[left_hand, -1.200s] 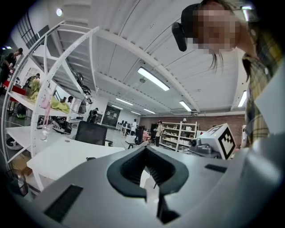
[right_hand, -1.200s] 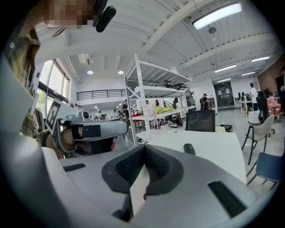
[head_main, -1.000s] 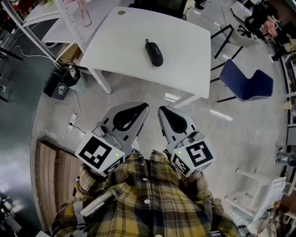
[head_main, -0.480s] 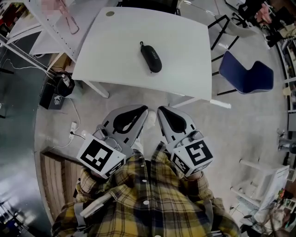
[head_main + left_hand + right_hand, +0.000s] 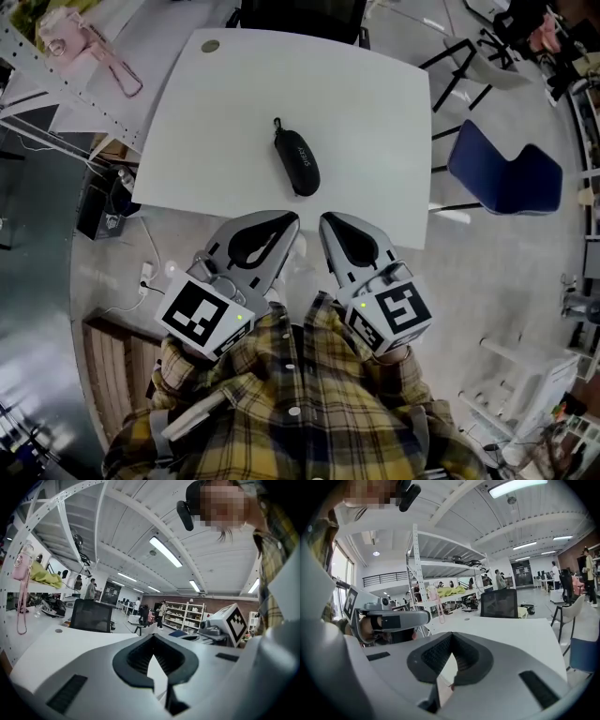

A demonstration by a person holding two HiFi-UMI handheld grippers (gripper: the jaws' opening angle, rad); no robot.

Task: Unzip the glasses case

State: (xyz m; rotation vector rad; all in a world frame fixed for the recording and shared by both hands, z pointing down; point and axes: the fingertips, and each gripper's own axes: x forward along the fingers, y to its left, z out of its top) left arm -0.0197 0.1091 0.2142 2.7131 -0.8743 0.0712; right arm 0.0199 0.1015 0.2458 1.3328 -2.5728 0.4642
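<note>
— While left gripper (image 5: 289,219) & right gripper (image 5: 327,221) sit side by side, jaws pressed together w/ nothing in either, what's changed?
— Table (image 5: 375,112) is closer than a sec ago; its near edge is now just ahead of the tips. Glasses case (image 5: 296,161) lies near that edge, untouched.
— Meaning?
— Approach only, I reckon; no unzipping yet. Case: black, long rounded oval, small loop at far end. Tabletop: white, smooth, matte.

Illegible lettering on glasses case (image 5: 296,161)
</note>
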